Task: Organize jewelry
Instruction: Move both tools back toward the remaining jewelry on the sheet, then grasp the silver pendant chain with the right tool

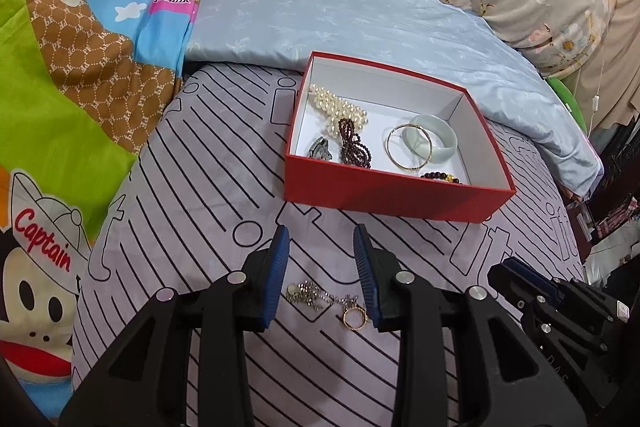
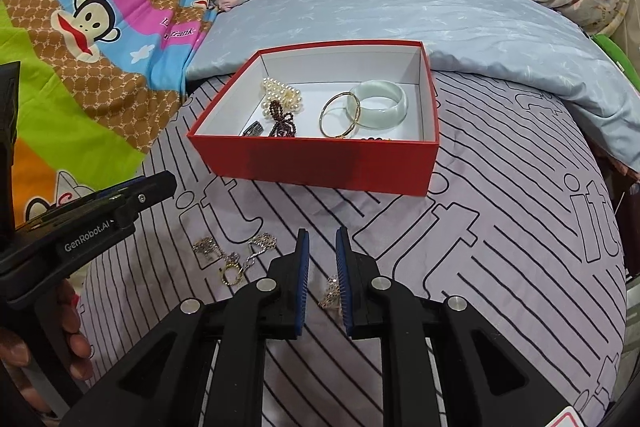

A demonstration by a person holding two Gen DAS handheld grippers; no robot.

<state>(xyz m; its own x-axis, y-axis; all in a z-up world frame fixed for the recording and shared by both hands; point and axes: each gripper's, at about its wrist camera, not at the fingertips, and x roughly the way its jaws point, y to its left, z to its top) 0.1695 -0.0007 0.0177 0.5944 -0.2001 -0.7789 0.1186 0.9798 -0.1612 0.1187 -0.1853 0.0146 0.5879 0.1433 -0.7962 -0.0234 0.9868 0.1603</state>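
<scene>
Two hand-held grippers above loose jewelry on a striped bedsheet, with a red box beyond.

Nearest, the left gripper [image 1: 322,269] holds its ribbed blue pads apart, empty, over a silvery chain cluster [image 1: 306,294] and a gold ring [image 1: 354,317] lying on the sheet [image 1: 192,179]. The right gripper [image 2: 322,283] stands narrowly parted, a small gold-toned piece [image 2: 330,293] just beside its right pad; whether they touch cannot be told. Farther on, the rectangular red cardboard box [image 1: 384,193], white inside, contains a pearl strand [image 1: 340,105], dark garnet-coloured beads [image 1: 354,147], a thin gold bangle [image 1: 408,146] and a smooth pale-green bangle [image 1: 434,137]. A pale blue quilt [image 1: 360,23] lies behind.
</scene>
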